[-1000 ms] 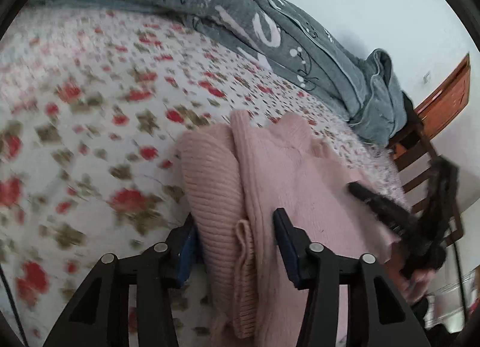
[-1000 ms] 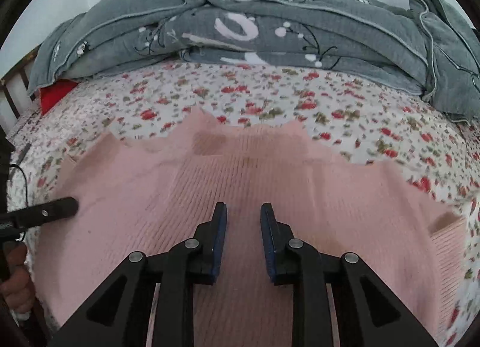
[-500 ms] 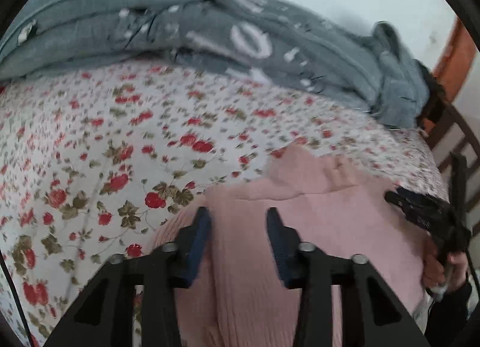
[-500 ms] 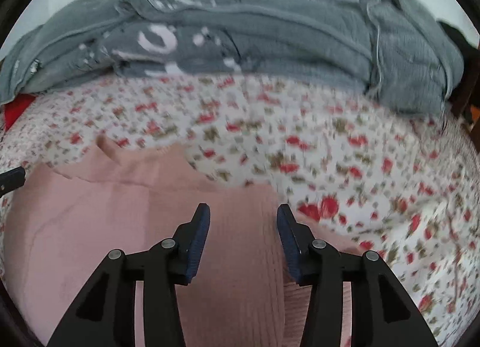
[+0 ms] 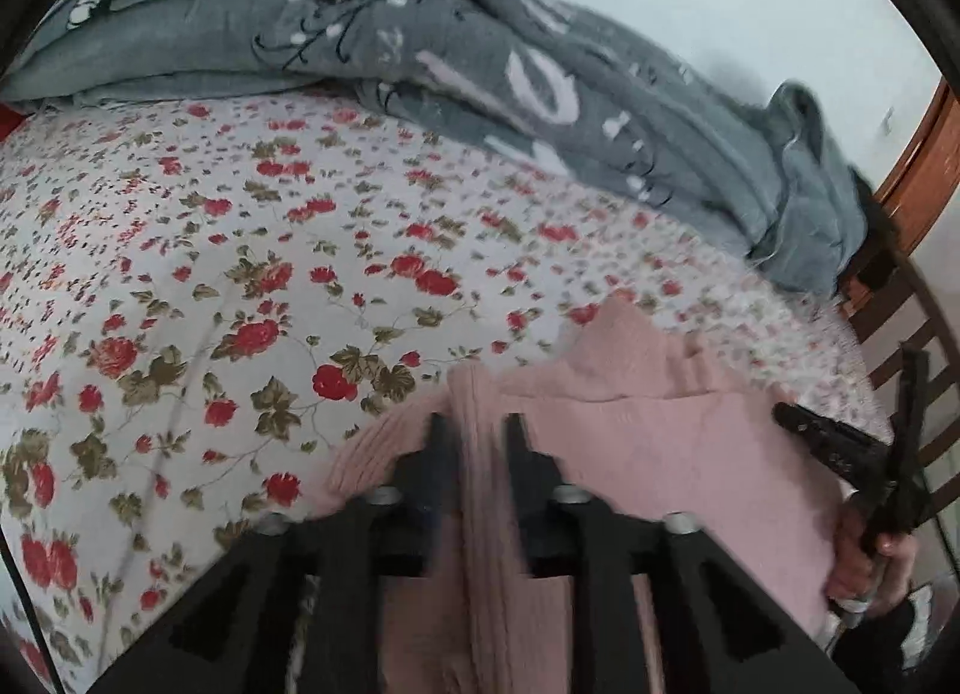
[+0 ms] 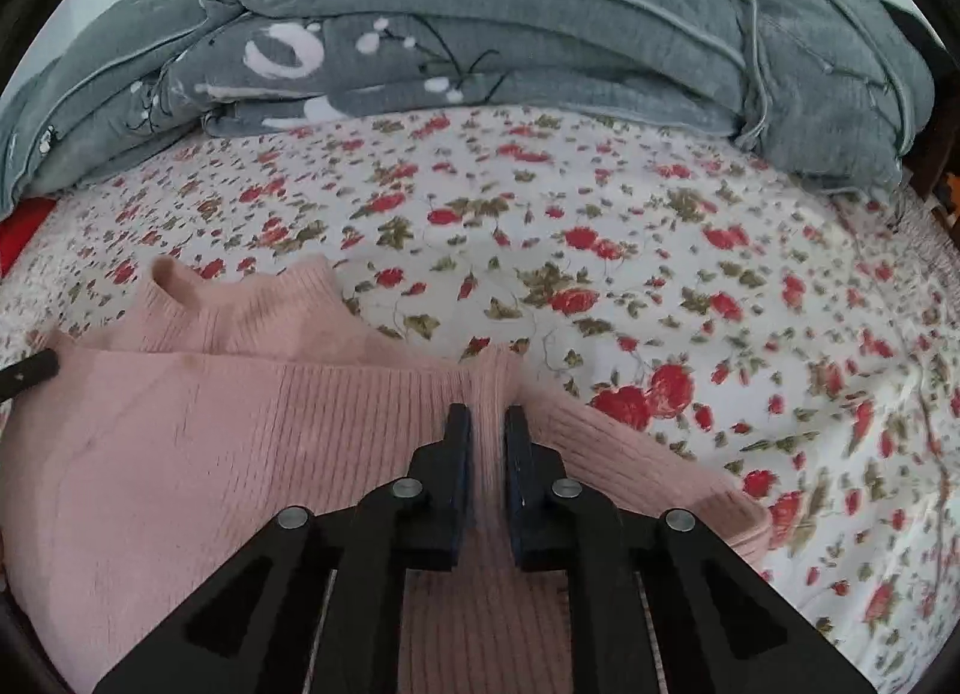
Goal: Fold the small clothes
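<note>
Pink knit sweater point(image 6: 198, 430) lies on the bed's floral sheet point(image 6: 660, 250), near edge, partly folded; collar points toward the grey blanket point(image 6: 480, 33) heaped along the far side.

Right gripper point(image 6: 487, 424): jaws have just been closing and now pinch a raised ridge of the sweater's ribbed knit, pads pressing on the fabric from both sides. A ribbed sleeve runs out to the right of the jaws, cuff resting on the sheet.

Left gripper point(image 5: 471, 433): jaws have just been opening slightly, yet a vertical fold of the sweater stands between them with both pads against it, so fabric is held.

Left view also shows the person's hand point(image 5: 870, 562) on the other gripper's handle at right, and a wooden chair point(image 5: 918, 298) beyond the bed.
</note>
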The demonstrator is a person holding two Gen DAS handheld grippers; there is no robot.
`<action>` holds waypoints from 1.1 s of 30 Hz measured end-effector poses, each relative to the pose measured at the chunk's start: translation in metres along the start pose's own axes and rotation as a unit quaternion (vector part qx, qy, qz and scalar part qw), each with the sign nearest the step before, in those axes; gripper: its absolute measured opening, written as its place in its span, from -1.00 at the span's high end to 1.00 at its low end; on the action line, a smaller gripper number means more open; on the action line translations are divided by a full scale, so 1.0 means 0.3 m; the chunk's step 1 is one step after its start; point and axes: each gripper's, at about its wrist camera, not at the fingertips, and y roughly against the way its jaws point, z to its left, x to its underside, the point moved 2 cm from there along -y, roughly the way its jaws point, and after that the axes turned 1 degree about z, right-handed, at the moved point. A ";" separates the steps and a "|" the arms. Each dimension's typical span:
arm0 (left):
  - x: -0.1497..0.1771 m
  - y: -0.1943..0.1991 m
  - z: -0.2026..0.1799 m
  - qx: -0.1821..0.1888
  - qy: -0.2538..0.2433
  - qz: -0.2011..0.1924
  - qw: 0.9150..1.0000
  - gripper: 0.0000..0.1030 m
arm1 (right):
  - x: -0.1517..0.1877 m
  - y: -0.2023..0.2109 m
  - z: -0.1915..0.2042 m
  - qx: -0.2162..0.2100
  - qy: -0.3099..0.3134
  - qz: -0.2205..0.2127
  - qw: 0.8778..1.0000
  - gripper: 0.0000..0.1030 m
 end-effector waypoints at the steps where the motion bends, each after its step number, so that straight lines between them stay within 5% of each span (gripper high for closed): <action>1: 0.003 0.018 0.002 0.004 -0.001 -0.004 1.000 0.15 | -0.001 0.020 -0.001 0.001 -0.001 -0.010 1.000 0.62; 12: 0.141 0.147 0.090 0.008 0.023 -0.013 1.000 0.01 | 0.092 0.238 0.104 -0.055 -0.013 -0.089 0.994 0.33; 20: 0.264 0.161 0.146 0.038 0.062 -0.013 0.997 0.01 | 0.222 0.222 0.230 -0.104 -0.004 -0.081 0.991 0.33; 24: 0.297 0.179 0.162 0.055 0.075 -0.013 0.996 0.01 | 0.274 0.166 0.279 -0.070 0.039 -0.093 0.992 0.34; 28: 0.327 0.187 0.161 0.085 0.077 0.000 0.993 -0.19 | 0.279 0.179 0.290 -0.056 0.051 -0.098 0.992 0.34; 33: 0.356 0.166 0.147 0.121 0.083 0.008 0.989 -0.32 | 0.275 0.213 0.251 -0.099 0.010 -0.086 0.991 0.34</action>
